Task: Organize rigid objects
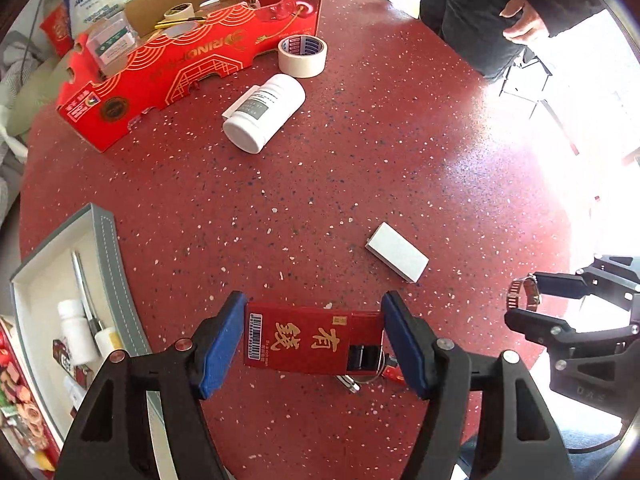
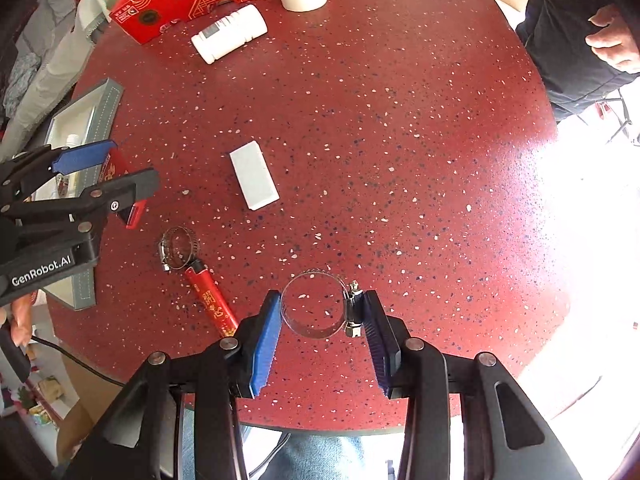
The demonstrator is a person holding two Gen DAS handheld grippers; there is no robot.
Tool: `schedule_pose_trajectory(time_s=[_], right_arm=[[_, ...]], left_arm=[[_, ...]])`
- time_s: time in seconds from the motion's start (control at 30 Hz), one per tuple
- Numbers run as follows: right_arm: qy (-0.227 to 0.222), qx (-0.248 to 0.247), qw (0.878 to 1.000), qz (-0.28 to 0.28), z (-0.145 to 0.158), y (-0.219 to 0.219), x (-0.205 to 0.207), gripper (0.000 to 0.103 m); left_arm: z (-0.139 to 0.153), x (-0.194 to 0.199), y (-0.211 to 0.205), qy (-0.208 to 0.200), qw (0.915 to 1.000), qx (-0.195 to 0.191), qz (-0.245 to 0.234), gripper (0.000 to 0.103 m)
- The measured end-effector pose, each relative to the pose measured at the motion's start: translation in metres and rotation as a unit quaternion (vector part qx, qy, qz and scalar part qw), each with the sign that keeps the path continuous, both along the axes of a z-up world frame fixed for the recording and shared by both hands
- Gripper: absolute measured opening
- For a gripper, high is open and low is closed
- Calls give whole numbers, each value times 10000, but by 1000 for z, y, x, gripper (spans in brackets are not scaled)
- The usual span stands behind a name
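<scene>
Both claws are loaded and clear of the red speckled table (image 2: pixel 400 140): the left claw (image 1: pixel 314 338) grips a flat red gold-lettered packet (image 1: pixel 308 340), the right claw (image 2: pixel 320 312) clamps a steel hose-clamp ring (image 2: pixel 314 306). Step in hand appears to be carry-off; next requires placement in the grey-rimmed white tray (image 1: pixel 108 264)

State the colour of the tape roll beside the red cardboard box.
Cream-white tape roll; clearest in left wrist view.

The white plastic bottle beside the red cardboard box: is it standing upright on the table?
No, the white plastic bottle lies on its side on the red speckled table, just in front of the red cardboard box.
</scene>
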State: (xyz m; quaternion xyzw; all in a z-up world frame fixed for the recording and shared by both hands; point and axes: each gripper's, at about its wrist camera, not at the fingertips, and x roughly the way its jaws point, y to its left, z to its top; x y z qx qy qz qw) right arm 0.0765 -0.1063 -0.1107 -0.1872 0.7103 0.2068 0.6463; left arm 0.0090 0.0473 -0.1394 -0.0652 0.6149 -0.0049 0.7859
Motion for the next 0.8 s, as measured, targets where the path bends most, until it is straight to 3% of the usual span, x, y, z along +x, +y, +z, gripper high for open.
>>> schedule_pose_trajectory(time_s=[0.2,0.33,0.43,0.8], right_arm=[[-106,90,9990,431,16,28,-16,42],[-181,143,9966,790,1,54,-30,42],[-233,170,9939,1064,10,71,-38,42],[-348,307,9813,1871,22,137,-60,42]], left_arm=[[29,-38,14,-139,9984,-200,518,72],[41,-58,32,-233,9965,-187,786,72],[44,-73,47,-269,9941,-170,1040,72],[49,-125,115,-425,9756,-84,2154,72]])
